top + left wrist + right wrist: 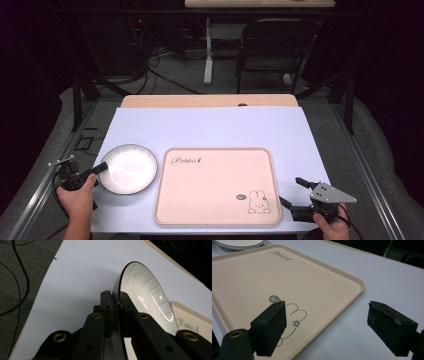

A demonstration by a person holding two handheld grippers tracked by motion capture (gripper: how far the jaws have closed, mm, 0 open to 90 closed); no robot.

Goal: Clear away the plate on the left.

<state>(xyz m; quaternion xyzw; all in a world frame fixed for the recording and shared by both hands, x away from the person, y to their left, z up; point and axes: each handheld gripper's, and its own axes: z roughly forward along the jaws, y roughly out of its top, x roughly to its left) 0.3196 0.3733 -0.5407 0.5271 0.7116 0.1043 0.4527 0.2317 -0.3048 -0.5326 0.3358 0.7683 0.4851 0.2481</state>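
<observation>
**Left has the plate, right is idle**

Left gripper (101, 167) is clamped on the plate (128, 168) rim, plate sitting on the table (210, 127) just left of the tray (215, 186). Right gripper (293, 192) is wide open, holding nothing, by the tray's near right corner.

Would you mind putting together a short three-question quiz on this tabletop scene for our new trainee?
1. True or false: the left gripper is shut on the rim of the plate.
2. Which sits beside the right gripper?
A. a cup
B. the near right corner of the tray
C. a spoon
3. Fill in: the drawing printed on the tray nearest the right gripper is a ____.

Key
1. True; the left gripper view shows both jaws clamped on the plate's edge.
2. B
3. rabbit
</observation>
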